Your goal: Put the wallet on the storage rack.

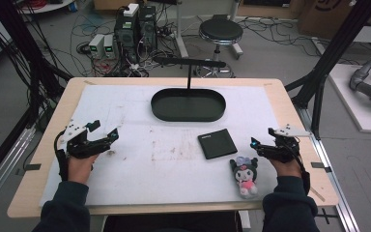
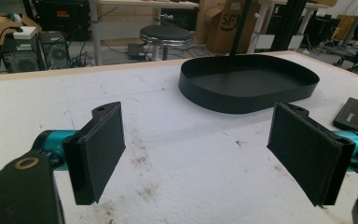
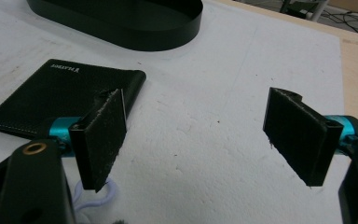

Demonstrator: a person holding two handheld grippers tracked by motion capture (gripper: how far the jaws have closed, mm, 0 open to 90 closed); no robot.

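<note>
A black oval tray (image 1: 188,105) with an upright stand sits at the far middle of the white mat; its wall (image 2: 242,91) shows ahead of my left jaws and its rim (image 3: 121,28) ahead of my right ones. A black wallet (image 1: 217,143) lies flat right of centre, also the wallet (image 3: 56,91) beside my right gripper's left jaw. A small black and pink plush toy (image 1: 244,175) lies near the front edge. My left gripper (image 1: 105,131) stands open over bare mat at the left. My right gripper (image 1: 262,140) stands open just right of the wallet, above the plush.
The white mat (image 1: 140,164) covers a wooden table (image 1: 53,145). Beyond the far edge stand a round stool (image 1: 220,33), computer boxes (image 1: 134,26) and tangled cables. Black frame posts (image 1: 333,53) rise at the right. Brown stains mark the mat's middle.
</note>
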